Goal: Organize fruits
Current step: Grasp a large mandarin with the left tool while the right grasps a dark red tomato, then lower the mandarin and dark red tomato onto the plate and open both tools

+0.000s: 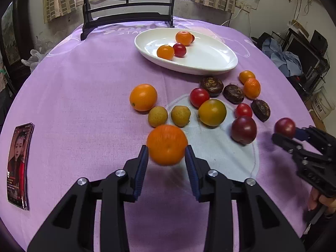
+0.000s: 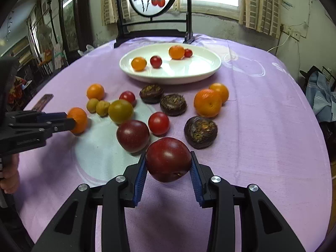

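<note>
My left gripper (image 1: 167,153) is shut on an orange mandarin (image 1: 167,145) and holds it just above the purple cloth; it also shows in the right wrist view (image 2: 72,121). My right gripper (image 2: 168,168) is shut on a dark red plum (image 2: 168,159), also seen in the left wrist view (image 1: 285,127). A white oval plate (image 1: 206,57) at the back holds two orange fruits and two small red tomatoes. Several loose fruits lie between the plate and the grippers: oranges, red tomatoes, a second plum (image 2: 132,135), brown water chestnuts.
A phone (image 1: 18,166) lies on the cloth at the left. A dark wooden screen stand (image 1: 128,10) stands at the table's far edge. The round table (image 2: 273,126) drops off on the right, with clutter beyond it.
</note>
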`<state>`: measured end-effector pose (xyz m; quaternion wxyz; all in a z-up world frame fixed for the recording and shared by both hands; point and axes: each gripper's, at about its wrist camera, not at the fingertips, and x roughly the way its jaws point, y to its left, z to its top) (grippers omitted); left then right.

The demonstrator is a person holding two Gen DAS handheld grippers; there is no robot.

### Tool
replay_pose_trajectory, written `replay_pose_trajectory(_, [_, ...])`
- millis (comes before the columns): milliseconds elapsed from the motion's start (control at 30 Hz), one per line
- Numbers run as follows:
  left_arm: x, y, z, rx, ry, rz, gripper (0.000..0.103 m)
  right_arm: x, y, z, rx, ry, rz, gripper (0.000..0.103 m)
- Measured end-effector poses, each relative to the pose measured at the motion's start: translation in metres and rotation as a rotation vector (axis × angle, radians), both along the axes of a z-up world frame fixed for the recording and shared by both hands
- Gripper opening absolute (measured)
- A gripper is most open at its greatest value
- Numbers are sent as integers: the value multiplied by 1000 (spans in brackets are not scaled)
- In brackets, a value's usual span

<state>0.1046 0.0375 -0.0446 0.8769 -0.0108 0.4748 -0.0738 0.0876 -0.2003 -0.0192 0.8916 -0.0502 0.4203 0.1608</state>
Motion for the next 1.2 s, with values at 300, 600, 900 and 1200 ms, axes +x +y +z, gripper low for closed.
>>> replay_pose_trajectory(300, [15,-9,-17,-5,54,-8,50,-7,2,11,42,-26,28,39])
replay_pose_trajectory(600, [23,-12,-16,31,58,-1,42,-7,7,6,46,-7,42,39])
replay_pose_trajectory(900, [49,-21,68,46,-147,-46,42,36,22,50,61,-122,61,39])
replay_pose_trajectory(1200, [167,-36,45,53,-65,25,42,135,54,25,1,-49,31,39])
